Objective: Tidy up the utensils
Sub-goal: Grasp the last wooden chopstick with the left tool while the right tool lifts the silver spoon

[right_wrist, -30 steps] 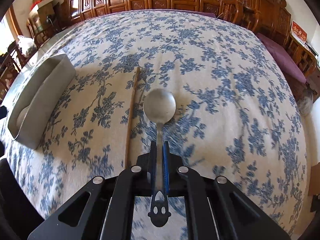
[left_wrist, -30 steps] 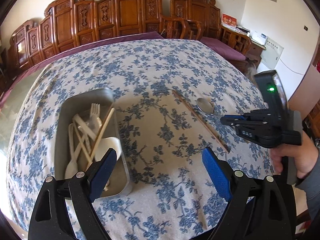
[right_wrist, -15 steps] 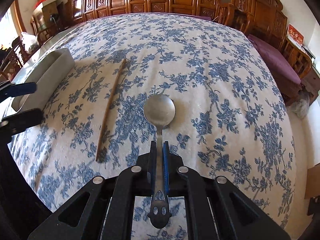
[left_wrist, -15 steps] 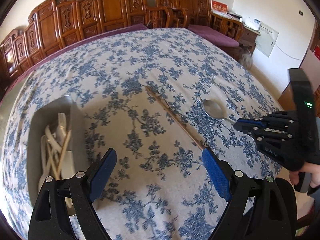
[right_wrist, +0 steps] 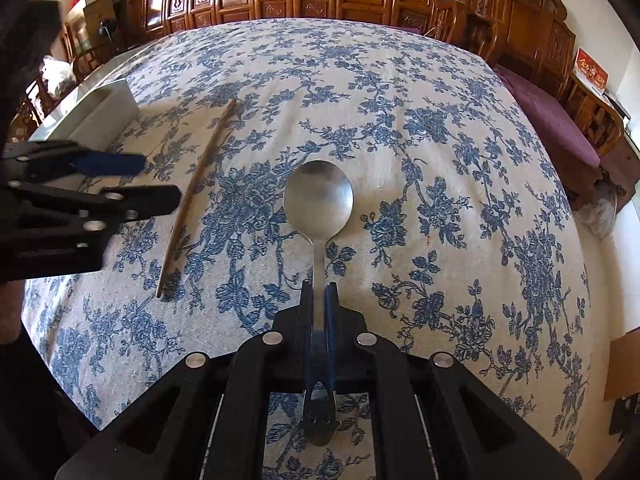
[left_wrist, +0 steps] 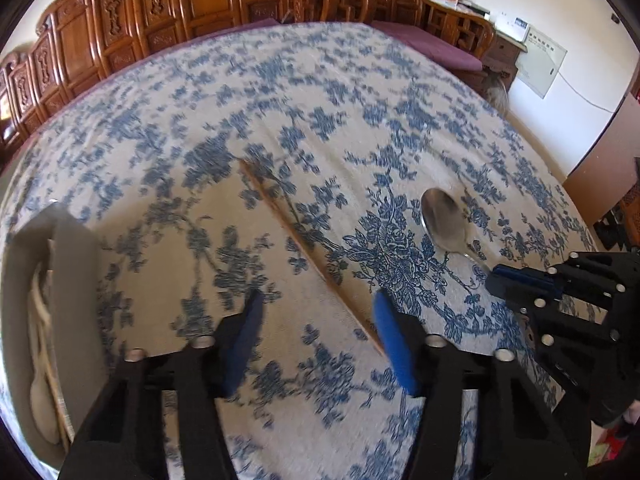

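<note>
Steel spoon [right_wrist: 319,200] clamped by right gripper [right_wrist: 319,300], left gripper [left_wrist: 320,320] spread above chopstick [left_wrist: 308,248].
Best lowered squarely astride chopstick's near end before closing.

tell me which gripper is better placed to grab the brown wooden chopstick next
Left. The left gripper is open and empty with the brown wooden chopstick just ahead of it, while the right gripper is shut on the silver metal spoon.
</note>
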Available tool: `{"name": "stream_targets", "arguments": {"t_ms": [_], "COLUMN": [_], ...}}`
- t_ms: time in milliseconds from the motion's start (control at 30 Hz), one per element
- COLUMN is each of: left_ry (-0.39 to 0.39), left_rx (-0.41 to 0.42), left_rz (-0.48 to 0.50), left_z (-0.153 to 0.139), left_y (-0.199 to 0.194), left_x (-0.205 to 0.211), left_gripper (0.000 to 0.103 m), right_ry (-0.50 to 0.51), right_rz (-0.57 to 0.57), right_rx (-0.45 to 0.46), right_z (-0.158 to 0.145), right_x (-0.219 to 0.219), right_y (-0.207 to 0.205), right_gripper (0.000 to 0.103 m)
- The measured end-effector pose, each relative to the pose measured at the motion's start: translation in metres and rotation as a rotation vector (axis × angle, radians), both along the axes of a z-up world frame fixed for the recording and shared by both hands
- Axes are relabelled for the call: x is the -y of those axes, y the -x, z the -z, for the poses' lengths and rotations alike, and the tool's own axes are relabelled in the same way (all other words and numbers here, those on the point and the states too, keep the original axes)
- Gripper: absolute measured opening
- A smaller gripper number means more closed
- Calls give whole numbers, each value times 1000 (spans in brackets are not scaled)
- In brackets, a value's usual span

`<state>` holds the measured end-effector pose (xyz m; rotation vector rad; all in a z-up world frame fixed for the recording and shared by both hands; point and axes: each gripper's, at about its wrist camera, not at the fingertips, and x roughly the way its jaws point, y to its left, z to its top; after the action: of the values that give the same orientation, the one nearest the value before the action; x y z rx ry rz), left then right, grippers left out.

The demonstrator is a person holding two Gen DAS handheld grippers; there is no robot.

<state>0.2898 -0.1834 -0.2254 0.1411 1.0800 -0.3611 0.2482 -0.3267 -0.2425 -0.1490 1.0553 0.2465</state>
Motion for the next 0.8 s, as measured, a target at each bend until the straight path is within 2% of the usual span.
{"name": "stream_targets", "arguments": {"t_ms": [133,233,267,300,500,800], "left_ry": [1,-2,-3,-1,8,15], "left_rx": [-9,-6,-10,-15,-38,-17], "left_rz": [-7,-11,-14,-17,-20,4], "left_z": [9,9,8,9,9,0], "left_y": [-4,-3,-3,-4,-1,17], "left_x": [2,-2,-6,-8,-25,-37], "left_gripper": [39,23,11,6,4,4], "right_ry": [-7,-9,-9,-7,-1,9], "right_rz": [-2,-5,-5,-6,-11,-3], "right_rx": [4,7,9,10,16,26], "right_z": [0,0,0,1,1,2], "right_x": [2,2,2,2,0,-2], "right_y": [0,1,1,1,1,-10], "right_gripper": [8,8,8,8,9,9]}}
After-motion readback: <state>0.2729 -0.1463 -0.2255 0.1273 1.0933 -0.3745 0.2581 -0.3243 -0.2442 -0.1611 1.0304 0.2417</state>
